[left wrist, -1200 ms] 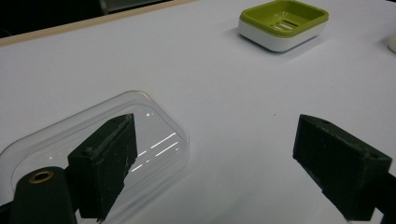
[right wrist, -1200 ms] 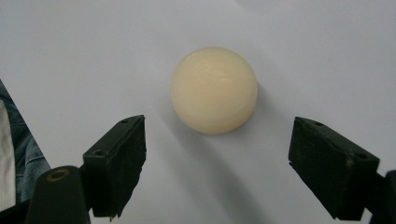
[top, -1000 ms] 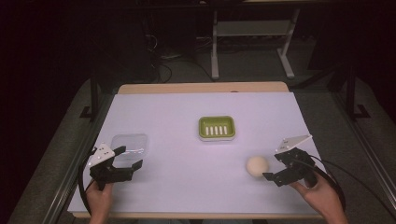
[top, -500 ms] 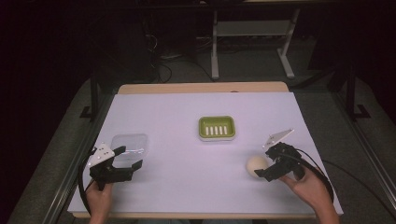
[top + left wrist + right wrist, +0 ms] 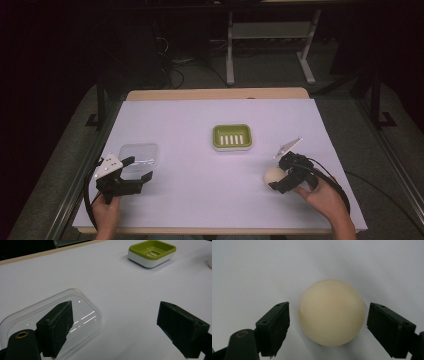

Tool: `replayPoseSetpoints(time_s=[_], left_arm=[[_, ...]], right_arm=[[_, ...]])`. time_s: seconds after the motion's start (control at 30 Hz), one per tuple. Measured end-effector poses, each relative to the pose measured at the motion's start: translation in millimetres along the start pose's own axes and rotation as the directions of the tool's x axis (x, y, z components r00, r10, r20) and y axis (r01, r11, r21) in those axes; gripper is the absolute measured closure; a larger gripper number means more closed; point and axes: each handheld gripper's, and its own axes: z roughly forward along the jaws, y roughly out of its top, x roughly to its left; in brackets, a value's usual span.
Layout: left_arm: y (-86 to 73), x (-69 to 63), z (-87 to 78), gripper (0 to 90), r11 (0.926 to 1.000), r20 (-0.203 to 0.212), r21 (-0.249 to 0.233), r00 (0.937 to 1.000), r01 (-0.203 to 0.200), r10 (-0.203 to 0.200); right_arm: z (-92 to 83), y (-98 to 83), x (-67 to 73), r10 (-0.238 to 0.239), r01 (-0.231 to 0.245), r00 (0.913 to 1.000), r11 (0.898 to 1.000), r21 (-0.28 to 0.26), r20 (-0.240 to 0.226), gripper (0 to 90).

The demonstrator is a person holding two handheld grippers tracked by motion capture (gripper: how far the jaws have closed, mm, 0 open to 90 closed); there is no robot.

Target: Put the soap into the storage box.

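Note:
A cream round soap [image 5: 331,312] lies on the white table cover, between the two jaws of my right gripper [image 5: 328,326], which is open with a gap on each side of it. From above, the soap [image 5: 274,175] sits just left of that right gripper [image 5: 283,178] at the front right. A green soap dish [image 5: 231,137] with a slotted insert stands mid-table and shows as the dish [image 5: 151,252] far off. My left gripper [image 5: 136,170] is open at the front left, one jaw over a clear plastic lid [image 5: 53,320], also the lid [image 5: 140,155].
The white table cover [image 5: 200,175] spreads across the whole top, with a wooden edge [image 5: 215,94] at the back. A metal stand [image 5: 270,40] and cables lie on the dark floor beyond. Dark rails run along both table sides.
My right gripper has moved left and forward to the soap, so its jaws now straddle it. The left gripper has stayed in place by the lid.

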Motion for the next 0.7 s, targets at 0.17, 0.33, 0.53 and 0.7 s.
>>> replayPoseSetpoints(time_s=[0.17,0.33,0.53,0.7], left_arm=[[0.2,0.1,0.5,12.9,1.0000,0.002,0.005,1.0000,-0.007,0.007],[0.2,-0.4,0.6,12.9,1.0000,0.003,0.006,1.0000,-0.007,0.006],[0.1,-0.3,1.4,12.9,0.9999,0.005,0.011,1.0000,-0.007,0.007],[0.2,-0.1,1.3,12.9,0.9999,0.006,0.013,0.9999,-0.011,0.011]], right_arm=[[1.3,-0.3,0.8,0.006,-0.006,1.0000,1.000,0.008,-0.003,17.8],[5.7,0.3,1.3,-0.005,0.005,1.0000,1.000,0.018,-0.001,17.7],[10.9,1.5,1.1,-0.005,0.005,1.0000,0.999,0.034,0.002,17.8],[15.4,2.4,1.3,-0.003,0.003,1.0000,0.999,0.046,0.008,18.3]])
